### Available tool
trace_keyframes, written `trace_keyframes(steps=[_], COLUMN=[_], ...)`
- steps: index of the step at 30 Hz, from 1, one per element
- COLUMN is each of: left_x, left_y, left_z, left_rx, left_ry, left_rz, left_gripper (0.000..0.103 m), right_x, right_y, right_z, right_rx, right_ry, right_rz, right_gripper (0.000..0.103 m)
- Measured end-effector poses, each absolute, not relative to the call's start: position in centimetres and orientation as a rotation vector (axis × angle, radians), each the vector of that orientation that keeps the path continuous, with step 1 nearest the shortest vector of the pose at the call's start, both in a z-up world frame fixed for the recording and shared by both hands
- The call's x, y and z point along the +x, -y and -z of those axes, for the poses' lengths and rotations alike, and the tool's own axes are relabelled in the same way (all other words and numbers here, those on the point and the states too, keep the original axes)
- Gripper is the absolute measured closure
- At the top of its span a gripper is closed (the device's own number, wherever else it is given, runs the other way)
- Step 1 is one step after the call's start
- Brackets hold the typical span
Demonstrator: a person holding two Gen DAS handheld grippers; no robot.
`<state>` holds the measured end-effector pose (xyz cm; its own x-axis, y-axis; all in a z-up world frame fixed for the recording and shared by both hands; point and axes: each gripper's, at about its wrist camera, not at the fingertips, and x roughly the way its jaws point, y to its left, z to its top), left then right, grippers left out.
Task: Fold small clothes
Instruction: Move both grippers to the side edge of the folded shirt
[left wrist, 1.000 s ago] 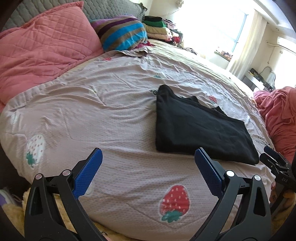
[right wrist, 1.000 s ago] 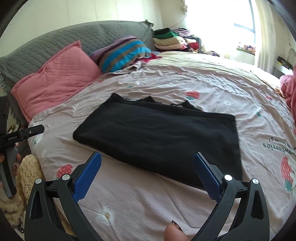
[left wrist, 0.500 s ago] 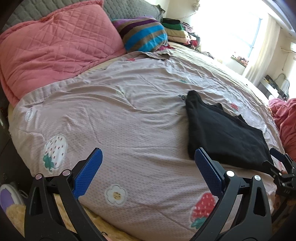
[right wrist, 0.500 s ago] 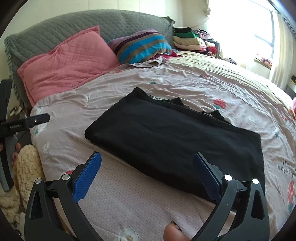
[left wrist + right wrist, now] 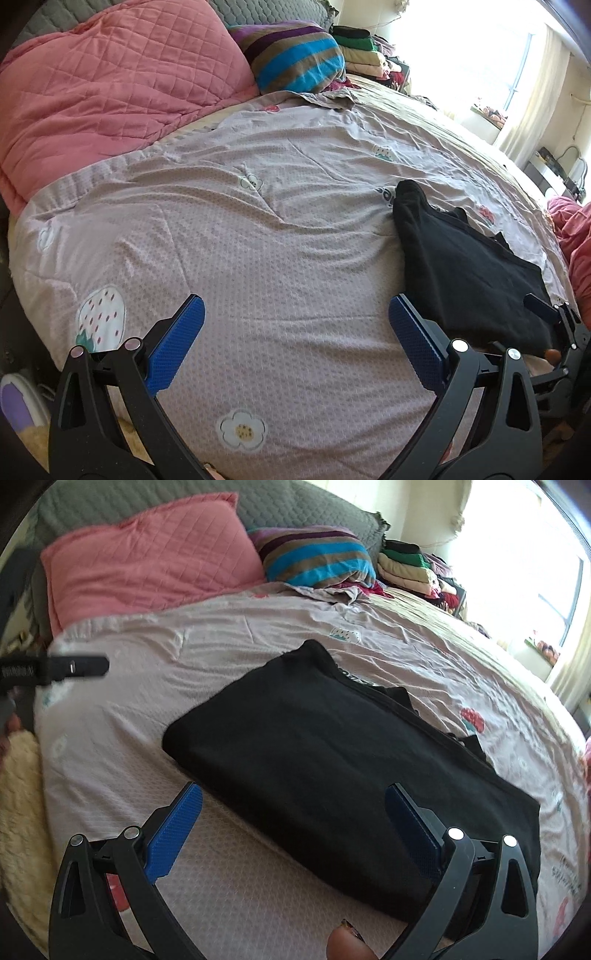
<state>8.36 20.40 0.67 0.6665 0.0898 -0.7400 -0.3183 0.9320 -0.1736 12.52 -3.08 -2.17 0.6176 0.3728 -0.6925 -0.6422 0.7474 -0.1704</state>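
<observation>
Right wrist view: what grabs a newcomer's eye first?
The black folded garment, lying flat on the strawberry-print bedspread just ahead of the open right gripper. Behind it, a pink quilted pillow and a striped pillow lean on the grey headboard.

Both wrist views low over bed [image 5: 280,258], facing headboard, sharing black garment [image 5: 332,760]
</observation>
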Motion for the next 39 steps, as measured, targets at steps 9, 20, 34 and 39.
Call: trace_keyframes(steps=[9,20,34,39], left_x=[11.7,15.5,22.1,24.1], left_y=[-20.2,-18.8,-17.9,-16.9], left_z=[-0.8,0.0,1.3,1.7], left_rx=[-0.244,-0.204,-0.326,-0.363], left_ry=[-0.825,-0.866,-0.941,-0.977], left_rz=[-0.223,-0.196,-0.106,-0.040], left_gripper=[0.010,0.010,0.010,0.010], right_x=[14.0,15.8,15.3,14.3], right_y=[0.6,-2.2,-2.3,-2.4], right_z=[5.5,6.3,5.0,4.7], right_rx=[-0.621,-0.639,-0.617,-0.630], right_ry=[-0.676,-0.652,-0.537,-0.495], right_rz=[-0.533,-0.530,-0.557,-0.591], right_gripper=[0.005,0.005,0.022,0.052])
